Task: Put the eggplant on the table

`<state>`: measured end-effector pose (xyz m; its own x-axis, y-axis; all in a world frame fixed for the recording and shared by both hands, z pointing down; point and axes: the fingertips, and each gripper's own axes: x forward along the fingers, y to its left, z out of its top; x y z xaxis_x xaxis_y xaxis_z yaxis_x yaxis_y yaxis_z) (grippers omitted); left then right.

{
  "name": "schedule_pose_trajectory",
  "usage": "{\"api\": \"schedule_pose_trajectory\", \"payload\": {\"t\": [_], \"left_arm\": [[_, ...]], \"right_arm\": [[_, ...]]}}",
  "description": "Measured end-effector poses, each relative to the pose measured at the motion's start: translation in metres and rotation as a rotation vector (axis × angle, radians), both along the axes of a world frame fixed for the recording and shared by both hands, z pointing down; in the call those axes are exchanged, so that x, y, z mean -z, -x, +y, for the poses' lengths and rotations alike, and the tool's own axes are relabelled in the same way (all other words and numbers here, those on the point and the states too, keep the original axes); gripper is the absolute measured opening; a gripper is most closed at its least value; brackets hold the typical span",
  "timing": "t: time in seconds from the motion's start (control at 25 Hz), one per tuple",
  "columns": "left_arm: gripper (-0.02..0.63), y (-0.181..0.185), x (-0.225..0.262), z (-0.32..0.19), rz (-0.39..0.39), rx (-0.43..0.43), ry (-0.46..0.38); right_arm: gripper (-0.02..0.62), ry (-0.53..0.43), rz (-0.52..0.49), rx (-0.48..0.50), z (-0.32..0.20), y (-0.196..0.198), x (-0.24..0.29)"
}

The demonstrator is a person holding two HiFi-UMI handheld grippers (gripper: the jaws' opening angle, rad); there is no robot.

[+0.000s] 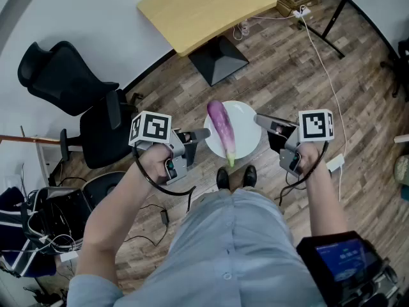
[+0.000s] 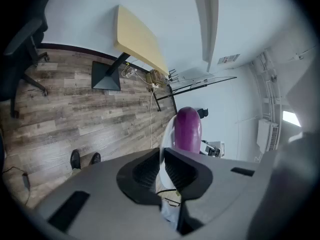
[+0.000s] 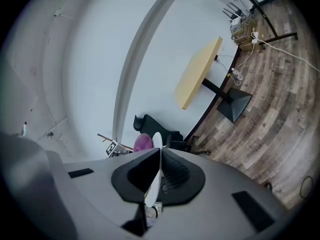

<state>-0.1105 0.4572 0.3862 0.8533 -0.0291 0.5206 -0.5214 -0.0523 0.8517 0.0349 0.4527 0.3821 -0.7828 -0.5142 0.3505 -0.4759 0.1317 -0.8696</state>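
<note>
Plate (image 1: pixel 246 132) with eggplant (image 1: pixel 222 128), clamped at left rim by left gripper (image 1: pixel 205 133), right rim by right gripper (image 1: pixel 259 119); table (image 1: pixel 204 8) ahead.

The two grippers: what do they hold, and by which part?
Left gripper and right gripper clamp opposite rims of the white plate bearing the eggplant.

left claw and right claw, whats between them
A white plate with the eggplant lying on it, its rim clamped by left claw and right claw; head view shows it.
</note>
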Motion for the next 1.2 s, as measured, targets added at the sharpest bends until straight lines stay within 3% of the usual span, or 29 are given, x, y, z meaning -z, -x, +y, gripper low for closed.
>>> {"api": "schedule_pose_trajectory", "payload": {"t": [0.08, 0.2, 0.52, 0.64, 0.8, 0.92, 1.08, 1.2], "left_arm": [[0.032, 0.000, 0.001, 0.000, 0.000, 0.001, 0.001], [0.032, 0.000, 0.001, 0.001, 0.001, 0.003, 0.000], [0.032, -0.004, 0.002, -0.001, 0.007, 0.022, -0.004], [0.032, -0.002, 0.000, -0.001, 0.012, 0.032, -0.006], [0.032, -0.005, 0.000, -0.003, 0.021, 0.049, -0.010], [0.032, -0.009, 0.003, -0.004, 0.027, 0.058, -0.019], [0.032, -0.042, 0.006, -0.019, 0.015, 0.077, -0.017], [0.032, -0.051, 0.003, -0.031, 0.009, 0.087, -0.009]], "right_arm": [[0.012, -0.066, -0.121, 0.038, -0.003, 0.016, 0.018], [0.012, -0.094, -0.162, 0.055, -0.004, 0.022, 0.026], [0.012, -0.078, -0.104, 0.060, -0.008, 0.011, 0.021], [0.011, -0.102, -0.138, 0.078, -0.009, 0.019, 0.027], [0.011, -0.057, -0.034, 0.057, -0.011, 0.002, 0.014], [0.012, -0.090, -0.103, 0.085, -0.014, 0.008, 0.026], [0.012, -0.043, 0.028, 0.070, -0.031, -0.043, 0.009], [0.011, -0.043, 0.007, 0.079, -0.045, -0.050, 0.009]]}}
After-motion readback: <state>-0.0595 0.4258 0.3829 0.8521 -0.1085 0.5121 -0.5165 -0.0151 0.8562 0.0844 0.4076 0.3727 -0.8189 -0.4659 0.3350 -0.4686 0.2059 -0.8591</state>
